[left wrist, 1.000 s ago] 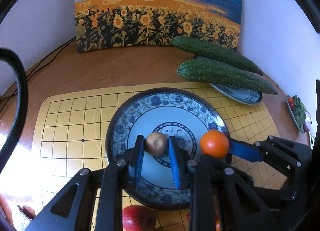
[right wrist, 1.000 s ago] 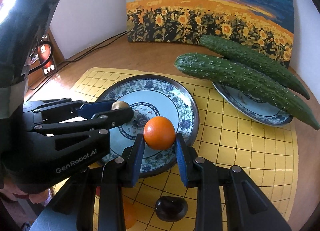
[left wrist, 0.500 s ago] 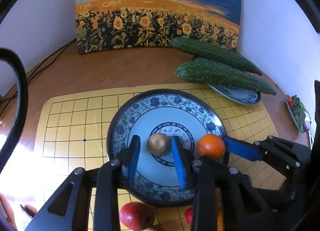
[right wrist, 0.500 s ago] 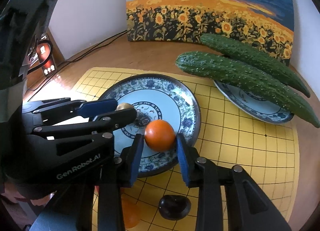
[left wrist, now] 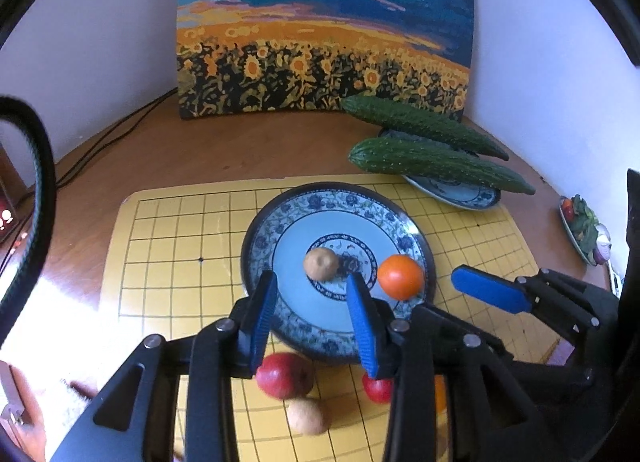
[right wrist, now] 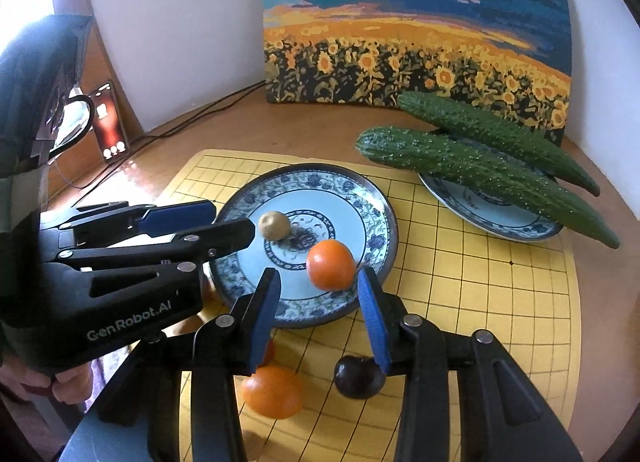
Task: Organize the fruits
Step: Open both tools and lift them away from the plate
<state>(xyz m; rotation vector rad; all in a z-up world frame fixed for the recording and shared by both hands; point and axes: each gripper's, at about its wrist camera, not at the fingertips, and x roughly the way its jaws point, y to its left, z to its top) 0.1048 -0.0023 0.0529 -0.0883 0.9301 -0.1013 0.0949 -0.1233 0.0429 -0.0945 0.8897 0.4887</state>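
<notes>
A blue-patterned plate (left wrist: 280, 230) (right wrist: 372, 198) lies on the yellow grid mat (left wrist: 168, 246) (right wrist: 480, 286). On it rest a small brown fruit (left wrist: 321, 263) (right wrist: 274, 225) and an orange (left wrist: 400, 276) (right wrist: 330, 264). My left gripper (left wrist: 312, 314) (right wrist: 224, 218) is open and empty, just short of the brown fruit. My right gripper (right wrist: 318, 314) is open and empty, just behind the orange; one of its blue fingers (left wrist: 490, 294) shows in the left wrist view. On the mat near me lie a red apple (left wrist: 285, 375), a second brown fruit (left wrist: 308, 416), another orange (right wrist: 273, 391) and a dark fruit (right wrist: 358, 378).
Two cucumbers (left wrist: 436, 160) (right wrist: 480, 166) lie across a second plate (left wrist: 456, 192) (right wrist: 492, 214) at the back right. A sunflower painting (left wrist: 320, 42) (right wrist: 416, 22) leans on the wall. A small dish of vegetables (left wrist: 584, 226) sits at the far right. Cables (left wrist: 116, 130) run at the left.
Both grippers have opened and drawn back toward me. The brown fruit and the orange, held before, now rest free on the plate.
</notes>
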